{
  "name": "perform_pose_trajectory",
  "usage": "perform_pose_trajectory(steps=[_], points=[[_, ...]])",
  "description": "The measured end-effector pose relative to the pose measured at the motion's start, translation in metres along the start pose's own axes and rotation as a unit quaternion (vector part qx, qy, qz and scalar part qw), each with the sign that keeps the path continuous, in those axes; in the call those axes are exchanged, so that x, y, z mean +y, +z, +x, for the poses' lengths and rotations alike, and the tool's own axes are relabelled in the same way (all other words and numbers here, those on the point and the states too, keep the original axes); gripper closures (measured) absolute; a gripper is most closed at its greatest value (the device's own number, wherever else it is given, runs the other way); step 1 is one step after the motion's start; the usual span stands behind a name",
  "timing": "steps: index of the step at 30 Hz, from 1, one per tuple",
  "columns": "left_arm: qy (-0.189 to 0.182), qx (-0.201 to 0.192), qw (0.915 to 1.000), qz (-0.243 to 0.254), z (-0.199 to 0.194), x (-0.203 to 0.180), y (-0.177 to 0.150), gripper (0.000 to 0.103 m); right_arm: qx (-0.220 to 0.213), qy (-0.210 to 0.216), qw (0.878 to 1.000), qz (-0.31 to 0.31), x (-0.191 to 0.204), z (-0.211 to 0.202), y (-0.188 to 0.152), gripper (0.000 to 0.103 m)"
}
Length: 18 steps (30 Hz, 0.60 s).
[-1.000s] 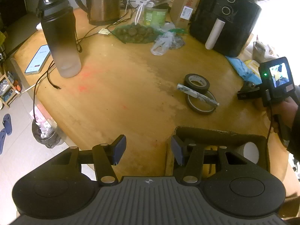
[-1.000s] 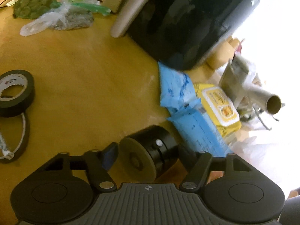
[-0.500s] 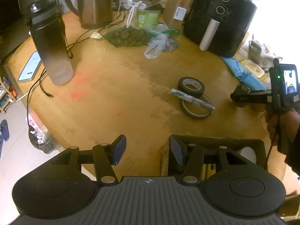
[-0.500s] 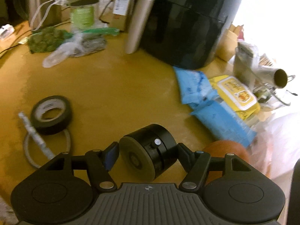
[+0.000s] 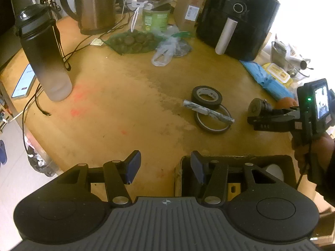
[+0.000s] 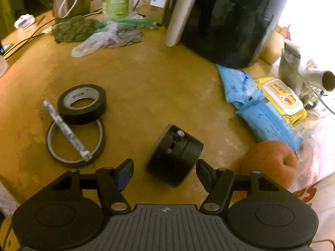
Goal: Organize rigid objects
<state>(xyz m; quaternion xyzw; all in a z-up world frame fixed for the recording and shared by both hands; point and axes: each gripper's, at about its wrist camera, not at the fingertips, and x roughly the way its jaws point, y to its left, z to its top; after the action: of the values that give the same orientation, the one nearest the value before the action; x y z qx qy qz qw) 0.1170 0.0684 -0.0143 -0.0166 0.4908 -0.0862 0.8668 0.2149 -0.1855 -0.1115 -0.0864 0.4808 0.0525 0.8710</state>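
The right gripper (image 6: 165,167) is slack around a black cylinder with small pins (image 6: 175,154). The cylinder lies tilted on the wooden table (image 6: 157,83), between the fingertips and reaching just ahead of them. The jaws have just been closing, yet a gap shows on each side, wider on the left pad's side, so they do not grip it.

The step in hand looks like the pickup of this cylinder. The next move calls for centring it between the pads and closing on its curved wall without letting it roll.

To the claw's right, near the cylinder, sits an orange-red fruit (image 6: 270,163). Ahead and left lie a thin tape ring (image 6: 75,142) with a wrapped stick (image 6: 65,127) across it, then a black tape roll (image 6: 82,103). Farthest ahead stands a black air fryer (image 6: 230,21).

The left gripper (image 5: 165,165) is released and empty. Its right finger is over the corner of a cardboard box (image 5: 236,158), probably the destination.
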Motion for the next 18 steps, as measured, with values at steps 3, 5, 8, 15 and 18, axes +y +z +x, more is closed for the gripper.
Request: perform_pose_trajectory(steps=[3,5,8,15,18], points=[[-0.002,-0.001,1.0000,0.004,0.000,-0.001,0.001,0.051,-0.012,0.012,0.999,0.033,-0.011,0.004,0.002,0.036],[-0.003,-0.002,1.0000,0.007,0.000,-0.001,0.003,0.051,-0.016,0.026,0.997,0.068,-0.019,0.006,0.004,0.037],[-0.003,-0.003,1.0000,0.009,0.000,-0.002,0.004,0.051,-0.016,0.050,0.991,0.124,-0.032,0.009,0.006,0.037],[-0.005,-0.002,0.9999,0.013,0.002,-0.001,0.006,0.051,-0.003,0.034,0.993,0.116,-0.029,0.016,0.011,0.059],[-0.006,-0.001,0.9999,0.016,0.002,-0.001,0.006,0.051,0.002,0.028,0.994,0.106,-0.026,0.017,0.012,0.060]])
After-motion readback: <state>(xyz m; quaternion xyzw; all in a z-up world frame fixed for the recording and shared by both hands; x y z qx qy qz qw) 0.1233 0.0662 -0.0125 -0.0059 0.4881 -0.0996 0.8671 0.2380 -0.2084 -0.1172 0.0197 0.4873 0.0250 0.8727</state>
